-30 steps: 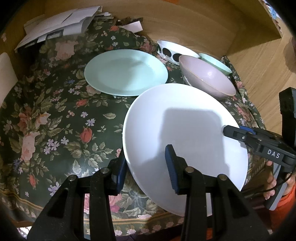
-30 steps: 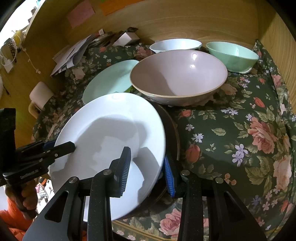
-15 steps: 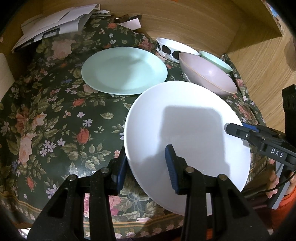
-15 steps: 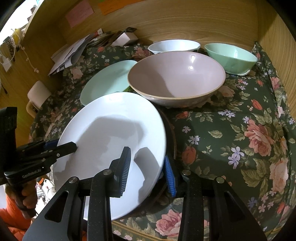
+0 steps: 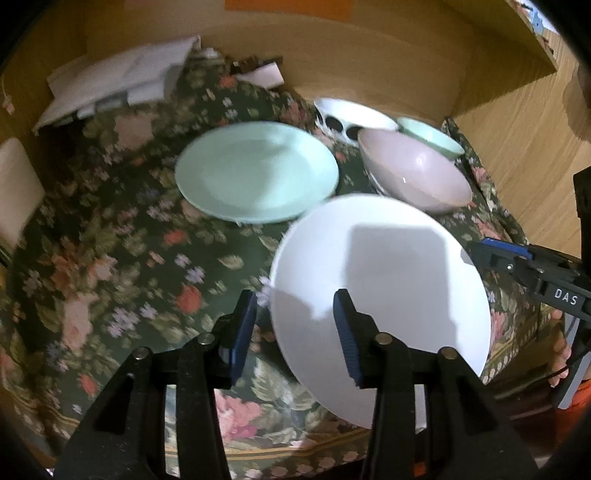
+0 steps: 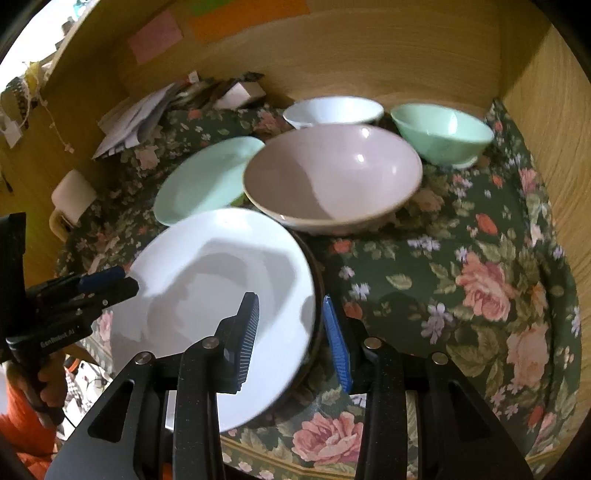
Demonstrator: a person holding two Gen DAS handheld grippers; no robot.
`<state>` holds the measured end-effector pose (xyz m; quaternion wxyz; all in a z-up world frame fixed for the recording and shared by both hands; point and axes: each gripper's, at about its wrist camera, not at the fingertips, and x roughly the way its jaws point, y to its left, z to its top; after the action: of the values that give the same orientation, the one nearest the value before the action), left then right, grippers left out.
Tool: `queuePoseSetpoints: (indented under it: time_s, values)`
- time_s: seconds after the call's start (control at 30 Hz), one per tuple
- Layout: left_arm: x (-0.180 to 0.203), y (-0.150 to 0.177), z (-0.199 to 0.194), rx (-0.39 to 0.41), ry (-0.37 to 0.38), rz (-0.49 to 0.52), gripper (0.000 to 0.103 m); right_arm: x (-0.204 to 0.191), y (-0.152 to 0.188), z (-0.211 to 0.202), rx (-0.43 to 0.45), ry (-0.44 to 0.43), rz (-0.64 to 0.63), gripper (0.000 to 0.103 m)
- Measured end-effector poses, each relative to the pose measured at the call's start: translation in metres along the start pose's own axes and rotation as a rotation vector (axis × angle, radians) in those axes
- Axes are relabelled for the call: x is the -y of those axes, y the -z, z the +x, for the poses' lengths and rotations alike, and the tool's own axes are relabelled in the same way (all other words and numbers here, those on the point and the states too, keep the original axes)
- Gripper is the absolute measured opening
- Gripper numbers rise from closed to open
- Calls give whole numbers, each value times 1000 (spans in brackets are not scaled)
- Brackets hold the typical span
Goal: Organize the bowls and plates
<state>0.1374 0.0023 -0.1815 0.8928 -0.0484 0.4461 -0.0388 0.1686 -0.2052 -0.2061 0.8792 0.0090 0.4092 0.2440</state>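
1. We see the white plate (image 5: 388, 266) at the near edge of the cloth (image 6: 461, 277), its near rim sticking out past the edge.
2. The left gripper (image 5: 293, 306) straddles the plate's near-left rim. Its jaws have just been opening; one pad is over the plate and the other stands clear of the edge, so nothing is gripped.
3. The right gripper (image 6: 290, 302) straddles the plate's right rim with a narrow gap between its jaws. We cannot tell whether the pads press on it.
4. Just beyond the white plate sits the pink bowl (image 6: 332, 177), close against its far rim. The mint plate (image 5: 255, 170) lies to the far left, also close.
5. Behind the pink bowl stand a white bowl (image 6: 332, 109) and a mint bowl (image 6: 443, 133), near the wooden wall (image 6: 351, 55).
6. Papers (image 5: 122, 77) are heaped in the far left corner, and a pale mug (image 6: 72, 195) stands at the left edge.
7. Only the right view shows a dark plate (image 6: 318, 280) under the white one, sticky notes (image 6: 155, 35) on the wall, and a hand (image 6: 48, 376) holding the left gripper.
8. Only the left view shows dark spots on the white bowl's outside; that view is blurred.
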Motion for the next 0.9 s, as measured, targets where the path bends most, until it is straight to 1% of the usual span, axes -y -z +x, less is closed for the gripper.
queuePoseSetpoints:
  time_s: [0.07,0.27,0.43,0.6,0.8,0.9]
  values:
    - [-5,-7,-7,32,-18,-3,56,-6,-8,-4,20,-6,-19,33]
    - [-21,-33,-24,116,-95,5,69,-27,-37,-7,77,-18,-86,40]
    - [-40,-53,-29,143,-131,-19,71,-42,-67,3,101,-35,-137,53]
    - [-63,-69,-20,130,-163,-60,71,-51,-95,31,74,-58,-161,54]
    - [-92,-79,8,74,-189,-94,71,-58,-122,77,-2,-48,-198,54]
    - [-104,-80,23,46,-189,-111,71,-60,-135,102,-39,-18,-227,54]
